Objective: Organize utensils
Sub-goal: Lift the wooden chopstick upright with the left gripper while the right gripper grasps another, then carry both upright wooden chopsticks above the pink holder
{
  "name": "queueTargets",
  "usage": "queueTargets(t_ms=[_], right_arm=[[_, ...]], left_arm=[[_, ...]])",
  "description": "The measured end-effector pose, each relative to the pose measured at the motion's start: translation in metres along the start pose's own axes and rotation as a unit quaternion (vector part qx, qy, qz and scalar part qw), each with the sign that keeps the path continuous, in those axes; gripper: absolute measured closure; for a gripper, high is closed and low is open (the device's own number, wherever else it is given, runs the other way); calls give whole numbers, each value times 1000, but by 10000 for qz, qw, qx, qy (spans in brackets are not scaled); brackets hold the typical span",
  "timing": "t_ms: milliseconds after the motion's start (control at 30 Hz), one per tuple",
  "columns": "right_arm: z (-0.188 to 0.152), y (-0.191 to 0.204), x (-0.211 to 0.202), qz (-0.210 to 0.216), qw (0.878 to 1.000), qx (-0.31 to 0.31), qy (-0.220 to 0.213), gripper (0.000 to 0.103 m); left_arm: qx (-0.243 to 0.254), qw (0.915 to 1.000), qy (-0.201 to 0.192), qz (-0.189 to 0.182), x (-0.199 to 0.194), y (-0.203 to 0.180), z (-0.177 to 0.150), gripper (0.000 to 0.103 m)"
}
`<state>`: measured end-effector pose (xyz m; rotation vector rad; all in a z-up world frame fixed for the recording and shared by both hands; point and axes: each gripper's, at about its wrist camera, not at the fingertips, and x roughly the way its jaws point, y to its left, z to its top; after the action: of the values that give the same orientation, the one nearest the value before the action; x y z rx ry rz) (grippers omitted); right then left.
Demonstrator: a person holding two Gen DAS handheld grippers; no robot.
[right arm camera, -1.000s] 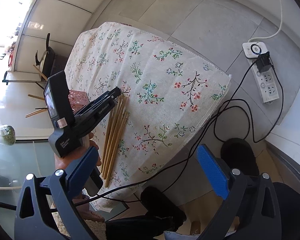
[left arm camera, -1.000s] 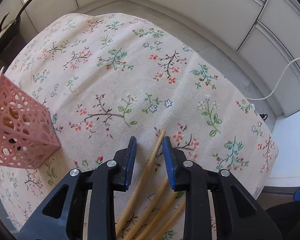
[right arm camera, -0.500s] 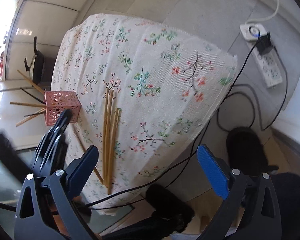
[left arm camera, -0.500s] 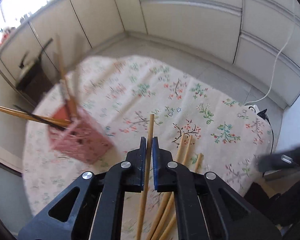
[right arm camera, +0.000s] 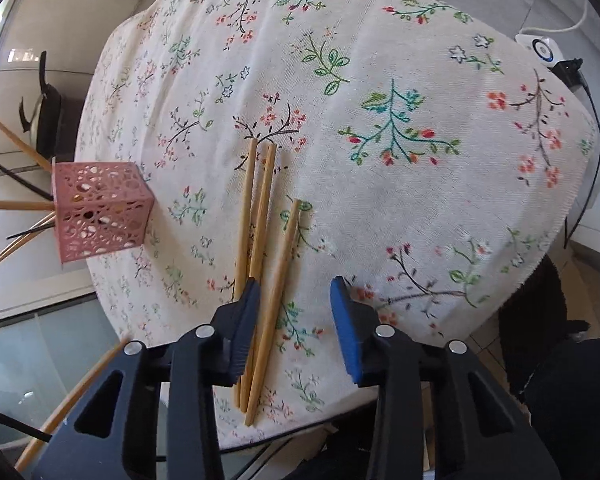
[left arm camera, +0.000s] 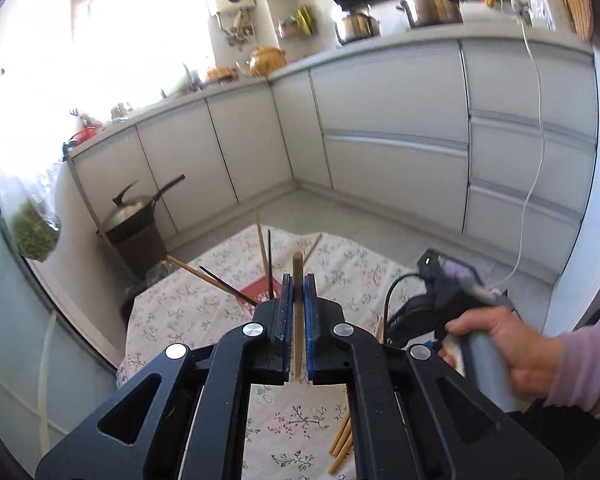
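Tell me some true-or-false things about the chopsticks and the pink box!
1. The left hand-held gripper is clamped on one wooden chopstick. True.
2. The right hand-held gripper is squeezing a chopstick. False: its jaws stand wide open over the three loose chopsticks, gripping nothing.
3. The pink holder has sticks in it. True: wooden and black ones poke out.
4. The loose chopsticks lie on bare wood. False: they lie on a flowery tablecloth.
5. The pink holder touches the loose chopsticks. False: it stands apart, off to their side near the table edge.
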<state>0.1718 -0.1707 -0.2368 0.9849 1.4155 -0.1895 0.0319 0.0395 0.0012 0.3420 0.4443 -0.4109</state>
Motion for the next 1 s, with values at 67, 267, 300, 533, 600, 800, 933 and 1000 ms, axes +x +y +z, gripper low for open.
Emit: queueTargets(t_ms=[67,267,300,533,600,800,933,1000], right_arm=[[0,3,4,-77,10000,-22,-56,73],[2,8,12,-137,9997,-79,-162,94],[2,8,12,-122,9998,-98,-154,95],[-20,20,-35,315,9931,-886,-694,97],[-31,28,-58,447,9860,-1253,-1001,97],[-70,49,-141,1049,9477,-2314,-1930,97],[-86,63,-186,1396,9220,-2704,-2393,97],[-88,67,-207,1568,9121,-2787,-2564,97]], left_arm=[[-113,9999,-87,16,-6,7,2,99],[-488,9984,-272,95,-16,27,5,99],[-572,9979,-280,103,-16,31,5,99],[-1252,9913,-376,170,-19,56,6,99],[-1382,9893,-437,178,-21,59,7,99],[-1886,9802,-596,114,-22,70,13,99],[-2182,9714,-913,230,-28,79,30,99],[-2276,9679,-1030,284,-29,84,38,99]])
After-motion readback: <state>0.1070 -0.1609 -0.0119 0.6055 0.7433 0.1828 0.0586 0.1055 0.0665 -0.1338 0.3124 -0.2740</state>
